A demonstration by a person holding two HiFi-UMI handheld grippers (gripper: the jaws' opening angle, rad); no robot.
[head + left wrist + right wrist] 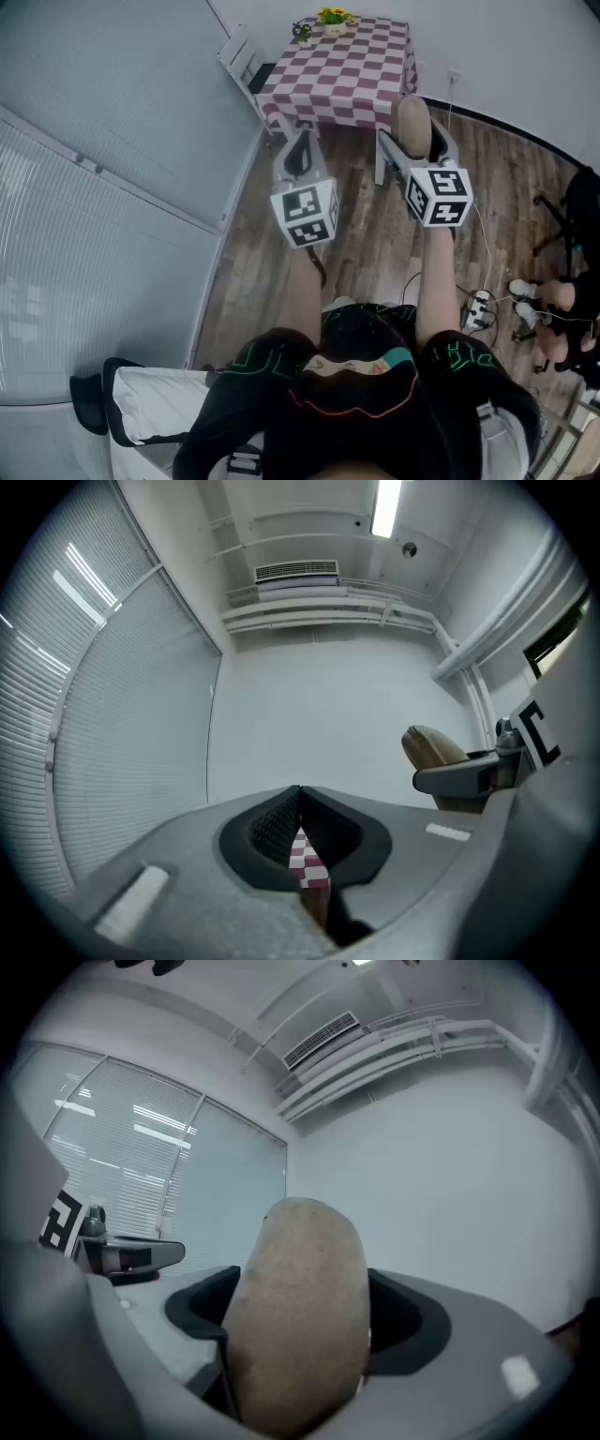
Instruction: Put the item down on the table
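A tan, oval potato (298,1316) fills the right gripper view and stands upright between the jaws of my right gripper (412,129), which is shut on it; the potato (412,122) shows in the head view above the marker cube. It hangs over the wooden floor, short of the table (342,70) with the red-and-white checked cloth. My left gripper (300,150) is level with it to the left, shut with nothing in it. In the left gripper view my left gripper (300,803) shows closed jaws, a sliver of checked cloth below them, and the potato (433,752) at right.
A yellow flower pot (333,19) and a small plant (302,33) stand at the table's far edge. A white chair (239,56) is at the table's left. Frosted glass partitions (103,187) line the left. Cables and a power strip (480,309) lie on the floor at right.
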